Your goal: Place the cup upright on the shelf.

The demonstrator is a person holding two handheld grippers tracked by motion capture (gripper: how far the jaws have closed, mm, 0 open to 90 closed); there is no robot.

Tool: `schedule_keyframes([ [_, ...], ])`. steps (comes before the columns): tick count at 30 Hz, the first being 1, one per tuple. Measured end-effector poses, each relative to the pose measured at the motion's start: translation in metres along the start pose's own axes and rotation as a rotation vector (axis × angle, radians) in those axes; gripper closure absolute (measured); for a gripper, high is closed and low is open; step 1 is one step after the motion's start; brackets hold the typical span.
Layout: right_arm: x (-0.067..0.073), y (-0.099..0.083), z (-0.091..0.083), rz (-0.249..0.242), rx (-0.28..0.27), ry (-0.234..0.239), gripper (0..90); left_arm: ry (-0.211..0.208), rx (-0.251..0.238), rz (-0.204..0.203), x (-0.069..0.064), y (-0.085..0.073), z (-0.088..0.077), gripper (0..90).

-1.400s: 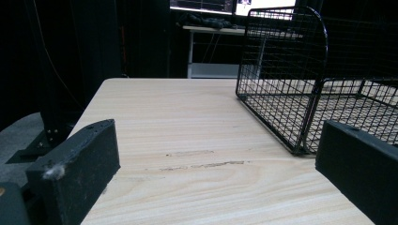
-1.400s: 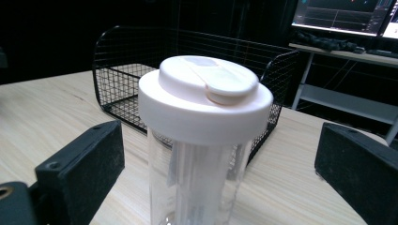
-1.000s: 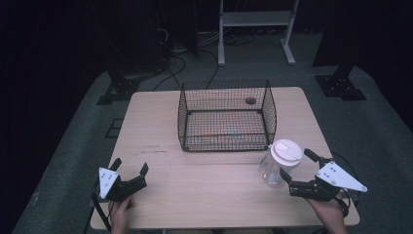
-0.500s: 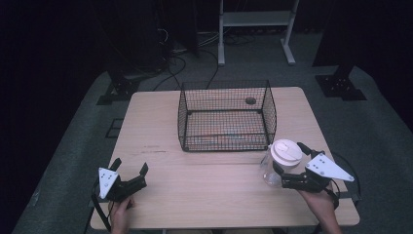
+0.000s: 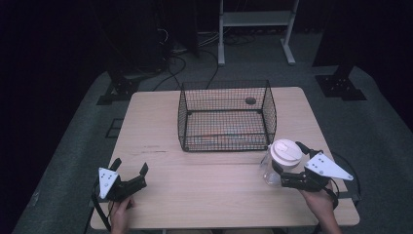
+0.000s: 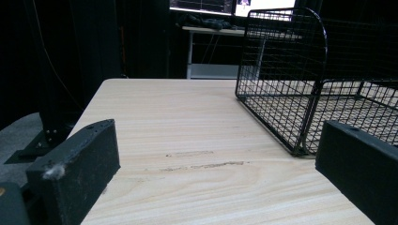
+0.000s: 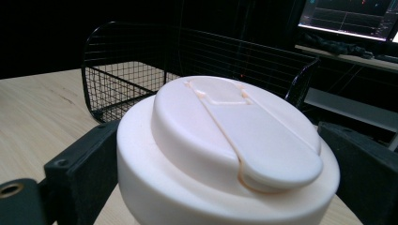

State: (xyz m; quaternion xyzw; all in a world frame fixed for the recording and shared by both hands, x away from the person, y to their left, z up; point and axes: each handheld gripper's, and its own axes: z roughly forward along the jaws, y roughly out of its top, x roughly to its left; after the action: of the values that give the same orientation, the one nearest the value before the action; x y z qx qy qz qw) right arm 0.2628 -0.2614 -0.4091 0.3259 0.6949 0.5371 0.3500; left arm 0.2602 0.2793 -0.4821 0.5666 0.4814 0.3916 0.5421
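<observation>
The room is dark around a pale wooden table [image 5: 214, 195], with grey floor on all sides and a white-legged stand beyond the far edge. A black wire basket [image 5: 226, 117] stands upright on the table's far middle; its mesh floor shows in the high view, and one near corner rises close ahead in my left gripper view. A clear jar with a white lid [image 5: 282, 161] stands upright just off the basket's near right corner, apart from the wire. My right gripper [image 5: 287, 170] sits at that jar, one jaw on each side of the lid; in the right gripper view both black jaws flank the lid closely, but I cannot tell whether they press on it. My left gripper [image 5: 129, 170] is at the near left of the table, well apart from the basket, jaws spread wide with bare wood between them.
</observation>
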Motion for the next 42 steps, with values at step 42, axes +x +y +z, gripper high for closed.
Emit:
schedule_keyframes([
  [42,0.029,0.119,0.043,-0.095,-0.1,0.109,4.8,0.0,-0.004,-0.003,0.0,0.0,0.0,0.0],
])
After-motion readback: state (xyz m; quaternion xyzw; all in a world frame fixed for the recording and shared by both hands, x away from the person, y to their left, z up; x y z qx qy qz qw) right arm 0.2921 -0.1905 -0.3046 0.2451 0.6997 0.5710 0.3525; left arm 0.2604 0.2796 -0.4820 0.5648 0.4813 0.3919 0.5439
